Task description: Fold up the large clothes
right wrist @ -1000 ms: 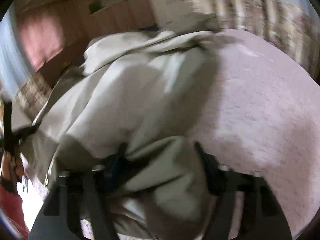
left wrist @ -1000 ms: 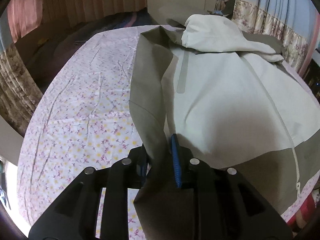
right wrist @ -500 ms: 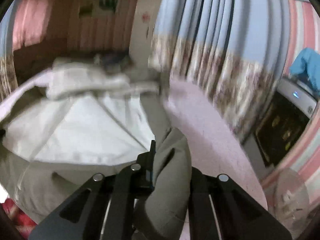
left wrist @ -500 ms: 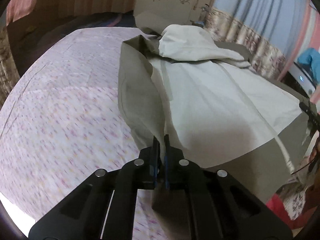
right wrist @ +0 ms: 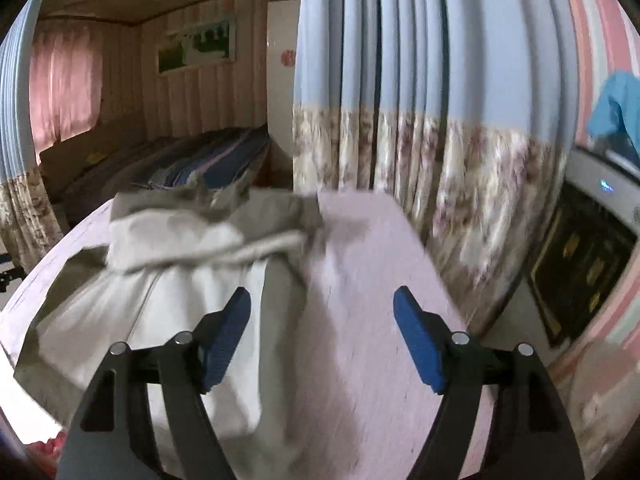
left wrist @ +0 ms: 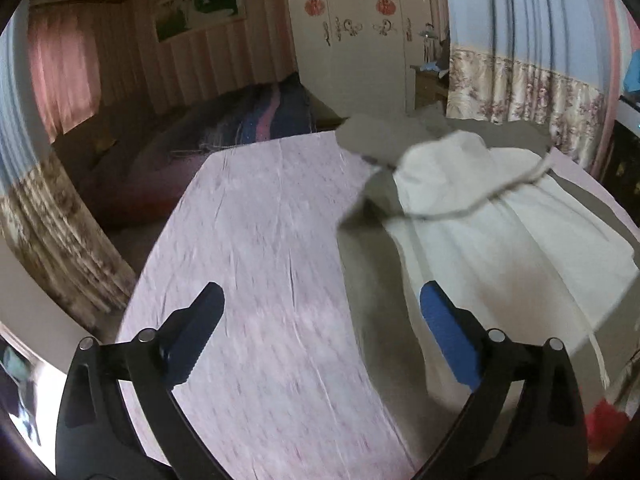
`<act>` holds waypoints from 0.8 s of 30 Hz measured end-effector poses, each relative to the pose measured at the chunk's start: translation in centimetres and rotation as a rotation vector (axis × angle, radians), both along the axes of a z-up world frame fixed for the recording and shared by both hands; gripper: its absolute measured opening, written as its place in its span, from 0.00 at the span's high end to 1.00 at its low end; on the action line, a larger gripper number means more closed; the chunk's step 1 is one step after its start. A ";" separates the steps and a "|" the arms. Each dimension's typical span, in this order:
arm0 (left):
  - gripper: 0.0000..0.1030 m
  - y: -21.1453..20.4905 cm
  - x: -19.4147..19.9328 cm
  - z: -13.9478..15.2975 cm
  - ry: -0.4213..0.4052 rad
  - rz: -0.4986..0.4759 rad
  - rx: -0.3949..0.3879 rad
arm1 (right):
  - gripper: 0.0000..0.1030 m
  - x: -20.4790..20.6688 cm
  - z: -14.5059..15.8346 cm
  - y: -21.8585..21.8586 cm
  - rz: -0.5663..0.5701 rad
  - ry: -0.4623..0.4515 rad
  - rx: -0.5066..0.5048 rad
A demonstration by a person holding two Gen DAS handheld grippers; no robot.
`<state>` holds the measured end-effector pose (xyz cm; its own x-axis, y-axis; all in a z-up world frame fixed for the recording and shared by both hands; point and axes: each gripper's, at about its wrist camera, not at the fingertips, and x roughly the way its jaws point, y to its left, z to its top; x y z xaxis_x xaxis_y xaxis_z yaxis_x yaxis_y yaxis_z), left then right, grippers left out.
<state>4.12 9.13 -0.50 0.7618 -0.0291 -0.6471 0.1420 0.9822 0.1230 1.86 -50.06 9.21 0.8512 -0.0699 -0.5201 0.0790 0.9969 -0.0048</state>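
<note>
Both grippers have let go of the jacket (left wrist: 472, 248) since the earlier frames, where each was pinched on an olive edge of it; their jaws have just been opening, and nothing sits between them now. Seen from its own camera, the left gripper (left wrist: 320, 312) stands spread very wide above the pink flowered sheet (left wrist: 260, 240), its blue-padded right finger over the garment's olive border; the right gripper (right wrist: 322, 320) is parted somewhat less, hanging over the jacket's edge and bare sheet. Spread on the bed lies the jacket (cream body, olive sleeves and hem, hood bunched at the far end), on the right half in the left view, on the left half in the right view; blue curtains (right wrist: 420, 80) with a floral band hang beyond the bed.
</note>
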 end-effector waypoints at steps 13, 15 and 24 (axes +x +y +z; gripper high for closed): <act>0.03 -6.4 19.0 2.1 0.075 -0.171 -0.056 | 0.23 24.9 3.1 -1.0 0.119 0.125 0.084; 0.03 -7.0 20.4 0.6 0.107 -0.185 -0.086 | 0.23 27.3 -0.5 -0.5 0.113 0.210 0.077; 0.03 -7.4 22.3 -3.3 0.171 -0.212 -0.103 | 0.93 32.8 -8.8 1.7 0.126 0.310 0.037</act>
<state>26.46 1.72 -3.76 0.6122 -0.2483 -0.7507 0.3556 0.9345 -0.0191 34.69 -48.37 0.42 0.6529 0.0493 -0.7558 -0.0443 0.9987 0.0269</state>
